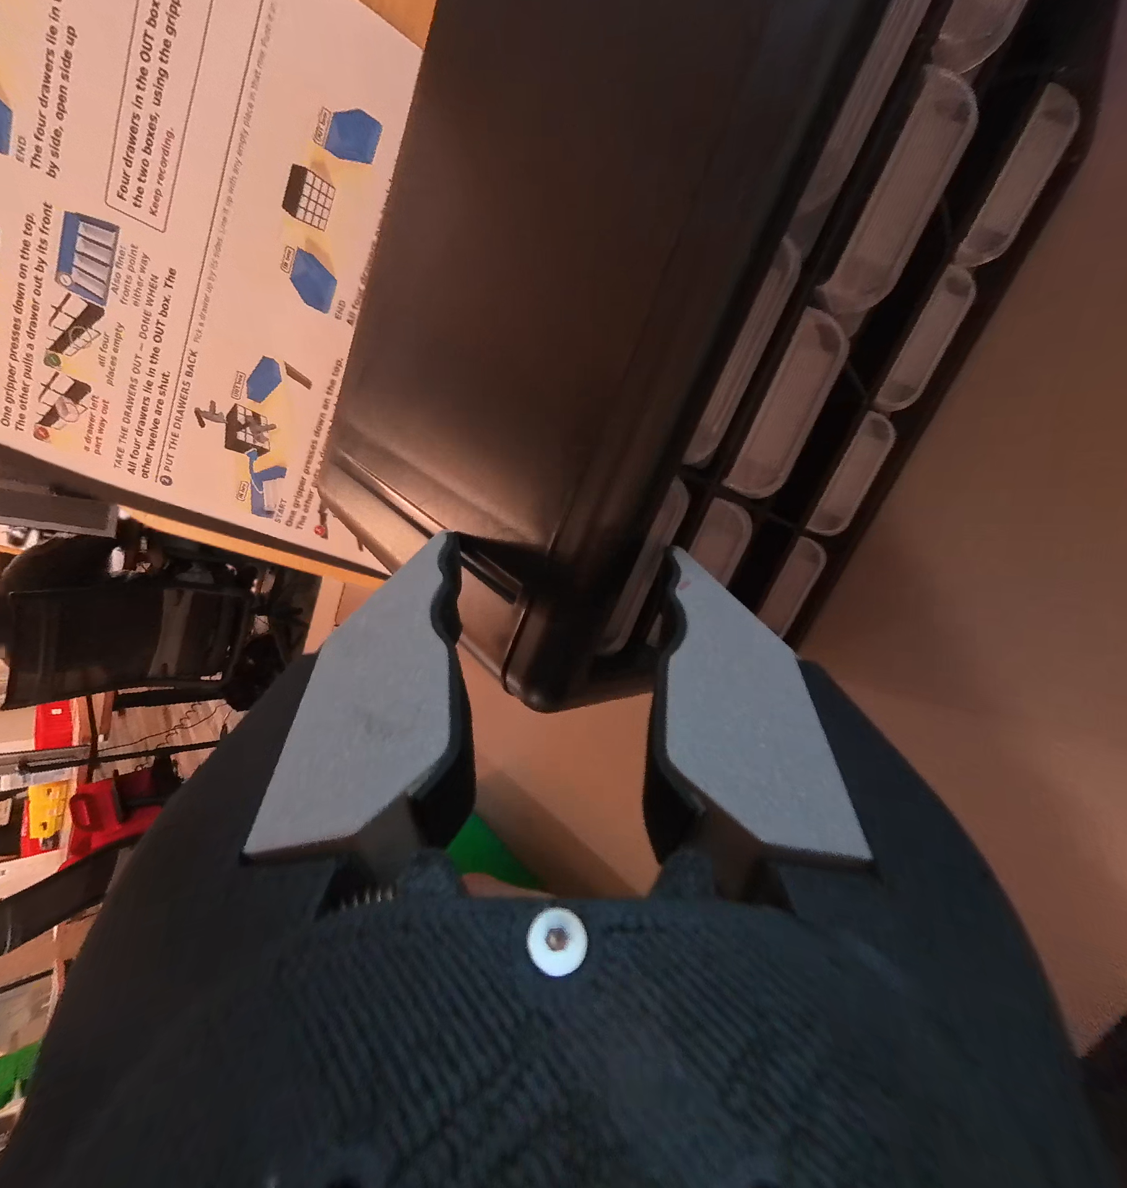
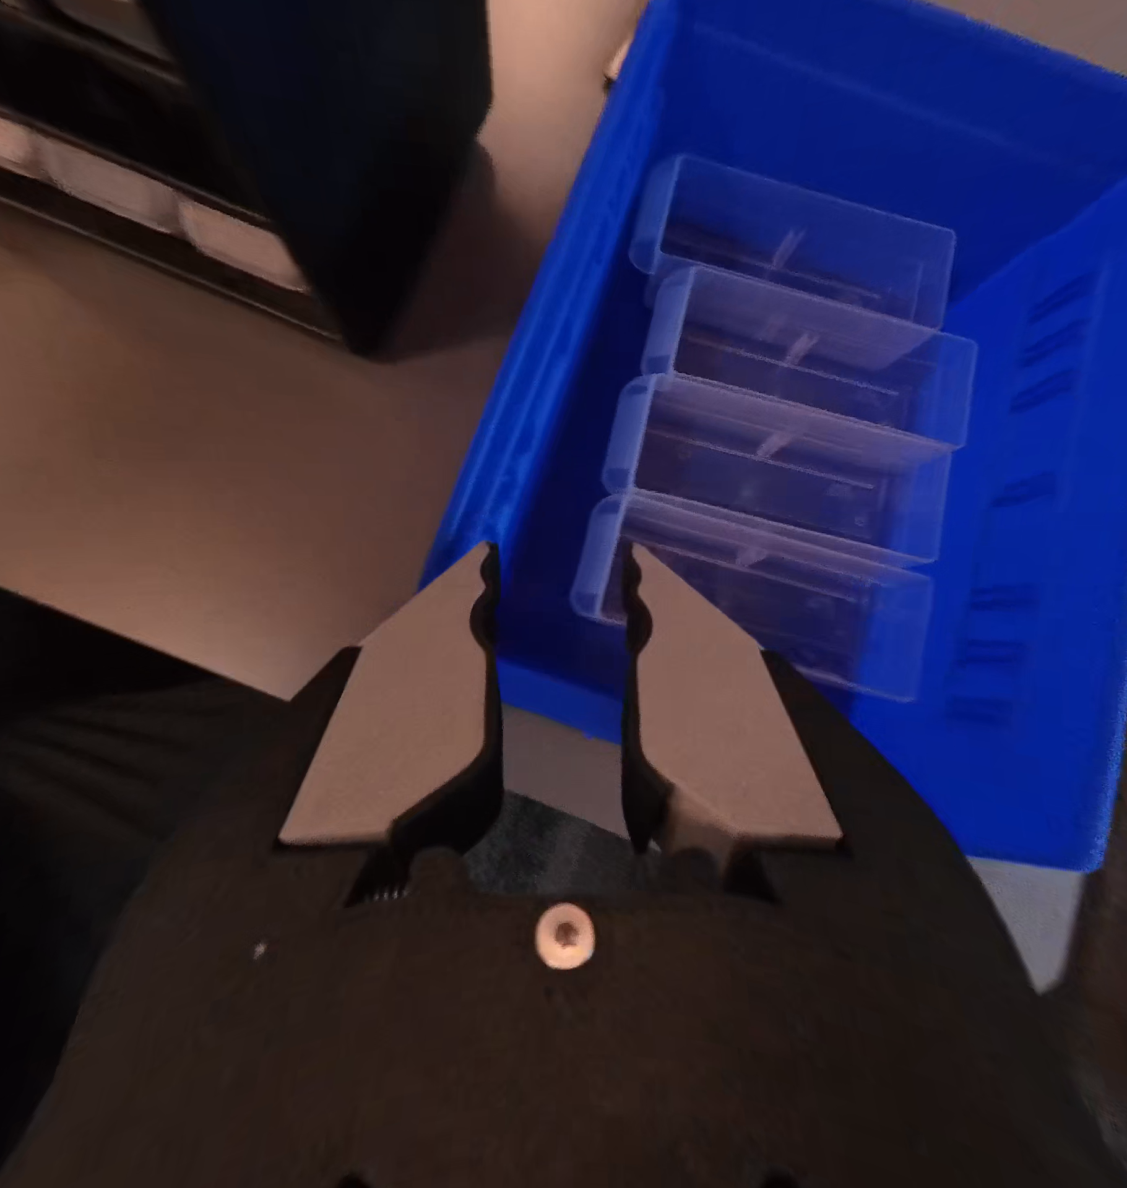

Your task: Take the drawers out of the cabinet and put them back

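The black cabinet (image 1: 548, 289) fills the upper middle of the left wrist view, with rows of clear drawers (image 1: 785, 398) in its front. My left gripper (image 1: 560, 556) is open, its two fingers straddling the cabinet's near top corner; I cannot tell if they touch it. In the right wrist view, several clear drawers (image 2: 773, 450) lie side by side, open side up, in a blue box (image 2: 1030, 739). My right gripper (image 2: 560, 556) is open and empty, over the box's near left corner, beside the front of the nearest drawer (image 2: 773, 611). The cabinet (image 2: 355, 161) shows blurred at upper left.
A printed instruction sheet (image 1: 162, 225) lies on the tan table (image 1: 966, 611) behind the cabinet. Beyond the table edge are a black chair (image 1: 130, 623) and red and yellow bins (image 1: 65, 816). A dark shape (image 2: 65, 739) lies at the table's near edge.
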`<state>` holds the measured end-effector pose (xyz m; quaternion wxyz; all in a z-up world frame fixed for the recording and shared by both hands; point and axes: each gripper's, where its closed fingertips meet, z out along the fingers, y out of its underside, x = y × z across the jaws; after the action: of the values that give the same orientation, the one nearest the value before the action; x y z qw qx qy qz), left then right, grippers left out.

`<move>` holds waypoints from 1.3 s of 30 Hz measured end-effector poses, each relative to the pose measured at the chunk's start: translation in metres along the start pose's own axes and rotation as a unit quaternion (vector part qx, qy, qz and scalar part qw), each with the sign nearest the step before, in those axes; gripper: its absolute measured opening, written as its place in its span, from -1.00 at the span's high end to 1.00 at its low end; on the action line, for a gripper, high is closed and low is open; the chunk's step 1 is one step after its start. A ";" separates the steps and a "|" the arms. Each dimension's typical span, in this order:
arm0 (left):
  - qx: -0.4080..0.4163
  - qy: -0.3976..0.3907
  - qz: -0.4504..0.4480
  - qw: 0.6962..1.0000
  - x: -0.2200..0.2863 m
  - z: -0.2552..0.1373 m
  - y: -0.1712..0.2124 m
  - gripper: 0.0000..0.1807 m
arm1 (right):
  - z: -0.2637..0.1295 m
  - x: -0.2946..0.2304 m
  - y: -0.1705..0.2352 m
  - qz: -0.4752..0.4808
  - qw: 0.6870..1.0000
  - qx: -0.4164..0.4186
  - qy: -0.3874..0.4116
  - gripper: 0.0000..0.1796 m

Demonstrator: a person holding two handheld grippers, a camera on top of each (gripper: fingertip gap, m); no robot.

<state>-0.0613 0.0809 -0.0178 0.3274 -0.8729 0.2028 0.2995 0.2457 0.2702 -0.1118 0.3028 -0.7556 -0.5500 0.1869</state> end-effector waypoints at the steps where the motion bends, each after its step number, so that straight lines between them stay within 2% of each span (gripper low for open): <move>1: -0.003 -0.002 0.000 1.000 -0.001 0.002 -0.001 0.33 | -0.003 -0.005 0.003 0.004 1.000 0.009 -0.009 0.61; 7: -0.010 -0.002 0.005 1.000 -0.004 0.008 -0.005 0.32 | -0.013 -0.017 0.026 0.000 0.998 0.055 -0.005 0.62; 15: 0.010 -0.009 -0.003 1.000 -0.004 0.007 -0.006 0.31 | -0.024 -0.029 0.025 0.001 0.989 0.149 0.004 0.54; 20: 0.090 -0.004 -0.096 0.991 0.006 -0.036 0.007 0.23 | -0.033 -0.024 0.037 0.007 0.984 0.178 0.016 0.43; 23: 0.129 0.029 -0.185 0.974 0.021 -0.067 0.054 0.09 | -0.036 -0.017 0.051 0.003 0.984 0.178 0.031 0.40; 25: 0.117 0.026 -0.247 0.962 0.027 -0.078 0.106 0.18 | -0.038 -0.018 0.056 -0.005 0.983 0.181 0.030 0.41; 27: 0.082 -0.016 -0.302 0.950 0.024 -0.089 0.168 0.28 | -0.041 -0.023 0.056 -0.022 0.982 0.186 0.031 0.43; 30: 0.052 -0.110 -0.365 0.923 0.011 -0.117 0.251 0.68 | -0.040 -0.030 0.047 -0.043 0.980 0.191 0.040 0.44; 31: 0.051 -0.121 -0.386 0.913 0.010 -0.125 0.269 0.71 | -0.038 -0.034 0.042 -0.045 0.980 0.192 0.037 0.40; 33: 0.055 -0.119 -0.417 0.899 0.010 -0.131 0.293 0.58 | -0.030 -0.039 0.029 -0.043 0.980 0.191 0.028 0.29; 37: 0.030 -0.110 -0.444 0.889 0.012 -0.114 0.318 0.53 | -0.005 -0.039 0.008 -0.038 0.985 0.165 0.028 0.00; 39: 0.038 -0.061 -0.447 0.892 0.025 -0.096 0.305 0.17 | 0.010 -0.040 0.003 -0.031 0.988 0.148 0.025 -0.07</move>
<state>-0.1735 -0.2045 -0.1132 0.4714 -0.8382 -0.2179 0.1664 0.2292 0.2338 -0.1232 0.4305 -0.6898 -0.5315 0.2372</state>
